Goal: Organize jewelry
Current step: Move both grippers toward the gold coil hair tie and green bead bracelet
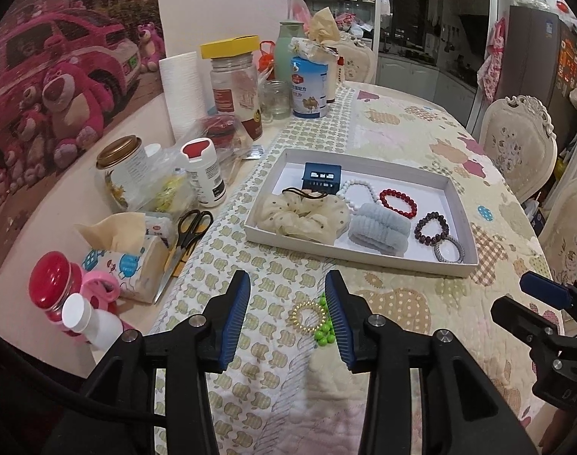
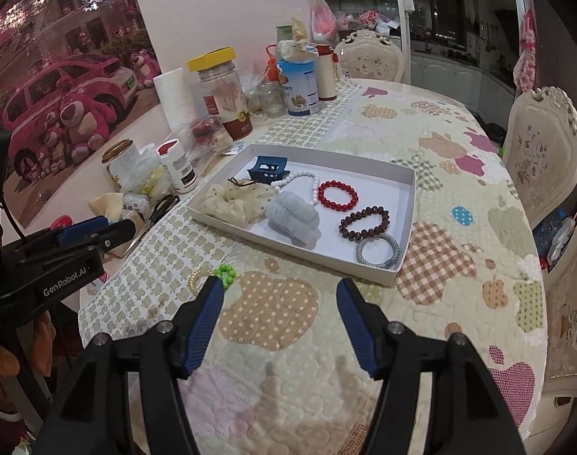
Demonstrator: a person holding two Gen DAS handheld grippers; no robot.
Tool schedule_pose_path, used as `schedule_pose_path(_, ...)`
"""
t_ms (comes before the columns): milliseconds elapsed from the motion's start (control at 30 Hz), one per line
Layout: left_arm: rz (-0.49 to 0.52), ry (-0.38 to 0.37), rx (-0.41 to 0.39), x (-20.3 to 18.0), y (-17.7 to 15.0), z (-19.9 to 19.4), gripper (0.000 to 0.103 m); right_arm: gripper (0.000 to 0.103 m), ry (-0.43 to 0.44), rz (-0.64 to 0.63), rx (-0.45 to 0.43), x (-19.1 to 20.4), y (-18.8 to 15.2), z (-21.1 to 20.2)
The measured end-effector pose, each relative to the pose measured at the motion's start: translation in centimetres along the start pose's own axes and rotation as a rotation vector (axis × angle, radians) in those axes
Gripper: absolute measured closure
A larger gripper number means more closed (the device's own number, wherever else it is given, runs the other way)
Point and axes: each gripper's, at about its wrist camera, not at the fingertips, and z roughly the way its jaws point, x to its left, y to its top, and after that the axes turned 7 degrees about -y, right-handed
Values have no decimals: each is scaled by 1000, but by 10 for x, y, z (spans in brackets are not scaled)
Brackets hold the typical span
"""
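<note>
A white tray (image 1: pixel 457 204) (image 2: pixel 406 239) on the quilted table holds a blue hair claw (image 1: pixel 320 177), a cream scrunchie (image 1: pixel 303 216), a grey-blue scrunchie (image 1: pixel 379 229), a white bead bracelet (image 1: pixel 358 189), a red bead bracelet (image 1: pixel 398 200), a dark bead bracelet (image 1: pixel 431 229) and a grey hair tie (image 1: pixel 449 250). On the cloth in front of the tray lie a gold coil hair tie (image 1: pixel 307 314) (image 2: pixel 198 278) and a green bead bracelet (image 1: pixel 324 331) (image 2: pixel 225 275). My left gripper (image 1: pixel 288 288) is open, its fingers on either side of them. My right gripper (image 2: pixel 280 295) is open and empty, right of them.
Jars, bottles, a paper roll, a tissue pack (image 1: pixel 136 265) and scissors (image 1: pixel 186 235) crowd the table's left side by the wall. Chairs (image 1: pixel 516 144) stand along the far and right edges. The right gripper shows at the right edge of the left wrist view (image 1: pixel 546 295).
</note>
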Motion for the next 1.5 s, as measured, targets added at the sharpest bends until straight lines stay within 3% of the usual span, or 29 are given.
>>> schedule_pose_path(900,-46,27,42,27,-11,11,67,37,23,-31,50,16,-9,20)
schedule_pose_path(1200,-181,-59,176,72,-27,42,67,37,112,-48,137,36,-16,69)
schedule_pose_path(1500,-147,-65,257,69,-34,78,67,41,112,-81,223,49,-9,132)
